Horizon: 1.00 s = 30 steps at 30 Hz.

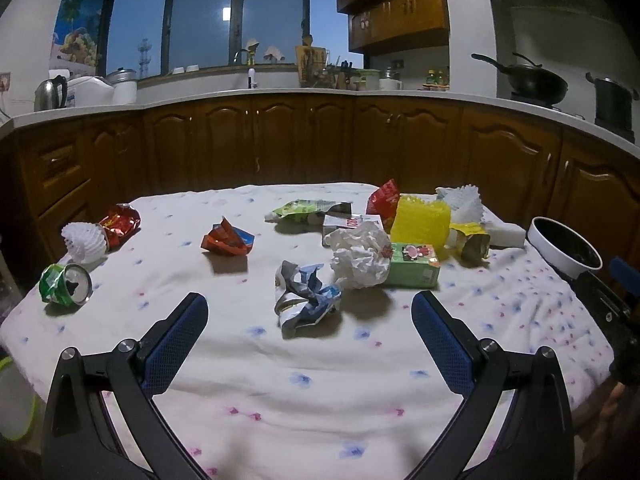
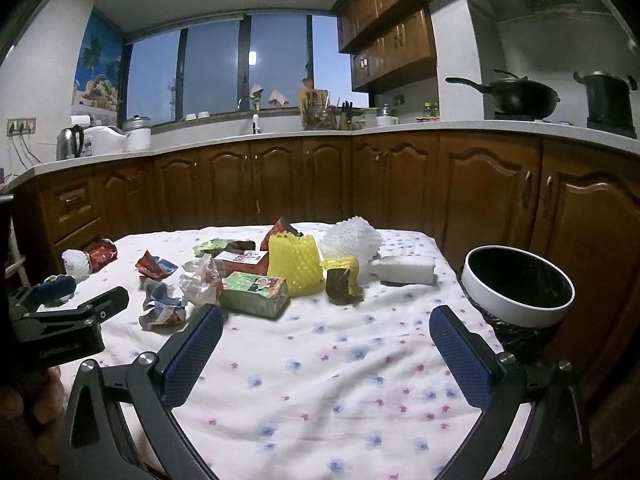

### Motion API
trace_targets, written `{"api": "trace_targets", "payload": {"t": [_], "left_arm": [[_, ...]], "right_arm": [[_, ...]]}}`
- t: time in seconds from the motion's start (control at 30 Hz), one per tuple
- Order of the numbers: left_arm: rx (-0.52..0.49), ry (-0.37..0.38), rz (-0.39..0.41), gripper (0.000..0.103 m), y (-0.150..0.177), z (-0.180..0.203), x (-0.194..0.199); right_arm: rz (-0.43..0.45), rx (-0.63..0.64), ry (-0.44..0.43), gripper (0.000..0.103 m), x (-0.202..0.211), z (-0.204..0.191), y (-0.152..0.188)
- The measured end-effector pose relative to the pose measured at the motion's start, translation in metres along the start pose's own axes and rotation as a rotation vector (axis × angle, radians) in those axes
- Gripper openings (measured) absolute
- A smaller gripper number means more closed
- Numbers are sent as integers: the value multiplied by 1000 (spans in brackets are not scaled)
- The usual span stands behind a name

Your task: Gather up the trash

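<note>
Left wrist | left claw (image 1: pixel 310 310) wide, empty | crumpled wrapper (image 1: pixel 306 298) between tips

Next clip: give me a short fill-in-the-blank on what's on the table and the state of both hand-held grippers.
1. Both the left hand-held gripper and the right hand-held gripper are ____ and hold nothing.
2. The crushed can lying on its side is ____ in colour.
3. The foam net standing behind the green juice carton is ____.
4. The white-rimmed trash bin stands at the table's ____ edge.

Missing words: open; green; yellow; right
</note>
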<state>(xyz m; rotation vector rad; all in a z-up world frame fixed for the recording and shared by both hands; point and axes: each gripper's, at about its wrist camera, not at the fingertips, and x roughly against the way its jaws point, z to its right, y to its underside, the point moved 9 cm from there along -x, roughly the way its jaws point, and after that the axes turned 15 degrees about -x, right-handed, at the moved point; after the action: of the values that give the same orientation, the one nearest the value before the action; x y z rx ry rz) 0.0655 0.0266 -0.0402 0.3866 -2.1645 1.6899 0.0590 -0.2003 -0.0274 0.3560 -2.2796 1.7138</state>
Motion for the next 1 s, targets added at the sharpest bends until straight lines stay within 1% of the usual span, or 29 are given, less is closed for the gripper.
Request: {"api": "trace_targets", "payload": {"t": [1.0], "left_arm": [[1, -1, -3, 103, 2, -4, 1]], "right_arm": [[2, 4, -11, 103, -1, -9, 4]]}}
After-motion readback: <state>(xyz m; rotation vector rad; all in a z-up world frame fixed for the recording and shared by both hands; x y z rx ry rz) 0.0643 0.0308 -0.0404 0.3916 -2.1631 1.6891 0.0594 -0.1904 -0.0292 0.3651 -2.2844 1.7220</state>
